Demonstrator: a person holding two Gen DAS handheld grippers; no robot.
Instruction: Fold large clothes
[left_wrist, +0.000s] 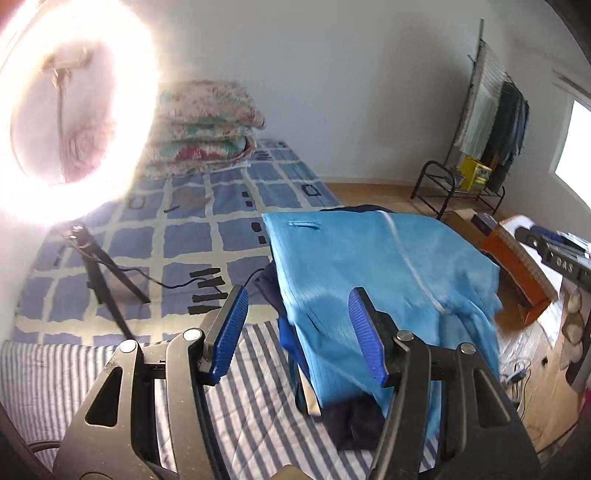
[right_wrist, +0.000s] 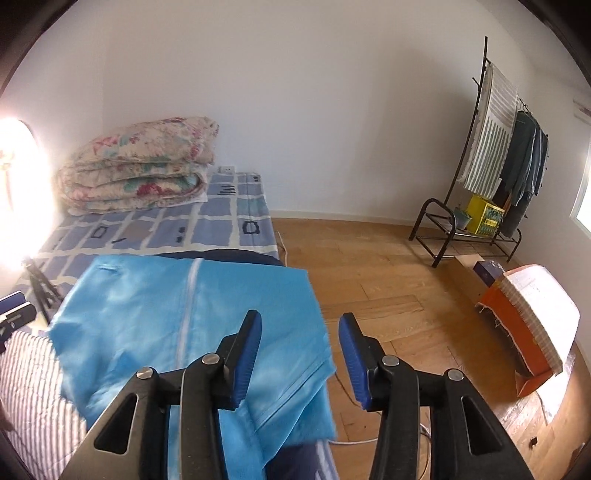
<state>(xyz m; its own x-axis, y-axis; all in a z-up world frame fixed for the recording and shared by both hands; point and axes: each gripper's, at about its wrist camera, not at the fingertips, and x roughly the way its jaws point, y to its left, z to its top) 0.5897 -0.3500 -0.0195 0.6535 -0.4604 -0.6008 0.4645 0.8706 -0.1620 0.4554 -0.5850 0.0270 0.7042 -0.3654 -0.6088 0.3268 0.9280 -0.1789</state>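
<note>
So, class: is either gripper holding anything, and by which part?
Nothing is held: the left gripper and right gripper are both open above the light blue garment.

White letters reading "DAS" are showing on a dark bar-shaped device (left_wrist: 561, 258) at the right edge; other markings are staying illegible.

The left gripper (left_wrist: 295, 332) stands with jaws apart, nothing between its blue pads (left_wrist: 231, 325). Beyond them a light blue garment (left_wrist: 369, 266) lies folded on the bed (left_wrist: 129, 236), over dark navy clothing (left_wrist: 351, 421). A white zipper strip (left_wrist: 410, 258) runs down the garment. Left side — a lit ring light (left_wrist: 74, 110) on a tripod (left_wrist: 99, 273). A folded floral quilt (left_wrist: 203, 129) sits at the bed's far end.
</note>
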